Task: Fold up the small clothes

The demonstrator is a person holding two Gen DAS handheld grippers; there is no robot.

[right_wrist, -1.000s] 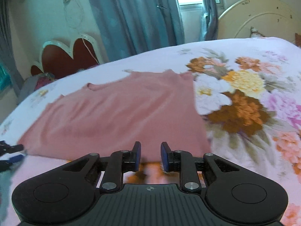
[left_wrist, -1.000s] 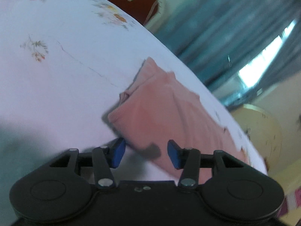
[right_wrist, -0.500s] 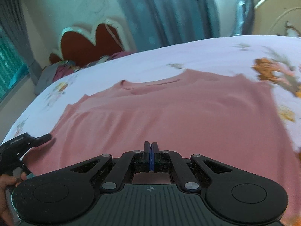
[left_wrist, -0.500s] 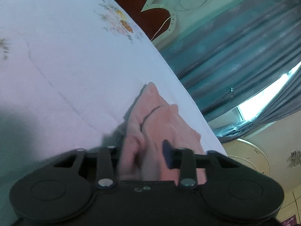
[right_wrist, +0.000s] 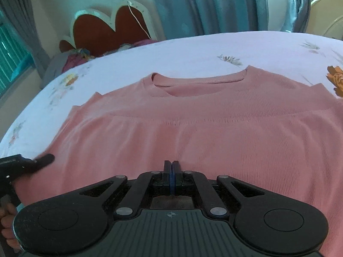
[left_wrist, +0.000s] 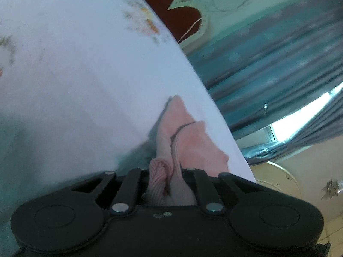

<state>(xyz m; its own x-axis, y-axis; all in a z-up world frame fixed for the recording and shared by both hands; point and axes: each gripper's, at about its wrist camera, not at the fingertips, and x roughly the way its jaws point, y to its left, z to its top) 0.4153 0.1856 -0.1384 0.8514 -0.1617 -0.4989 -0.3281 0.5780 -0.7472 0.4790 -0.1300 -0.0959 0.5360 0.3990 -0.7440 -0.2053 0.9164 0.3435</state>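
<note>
Where the right wrist view fills with fabric, spread flat across a bed [right_wrist: 193, 49] covered in a pale floral sheet: a pink top [right_wrist: 214, 132], neckline toward the upper middle of the frame, hem running along the lower edge and out past the right border. Behind the bed, upper left, a red scalloped headboard [right_wrist: 103, 27] with a cream rim; upper middle, blue-grey curtains [right_wrist: 203, 4]. At the lower middle, over the hem of the top, the right gripper [right_wrist: 171, 174], blue pads pressed together; whether any cloth is caught between them cannot be told. At the lower left edge, the left gripper [right_wrist: 40, 160], its black tip on the corner of the pink top, a hand [right_wrist: 8, 222] below it at the frame's border.

Seen in the left wrist view, the same pink top [left_wrist: 188, 137] rising from the lower middle toward the centre as a narrow ridge. At the bottom, the left gripper [left_wrist: 166, 184], just closed, fingers pinching a bunched fold of the pink knit.
</note>
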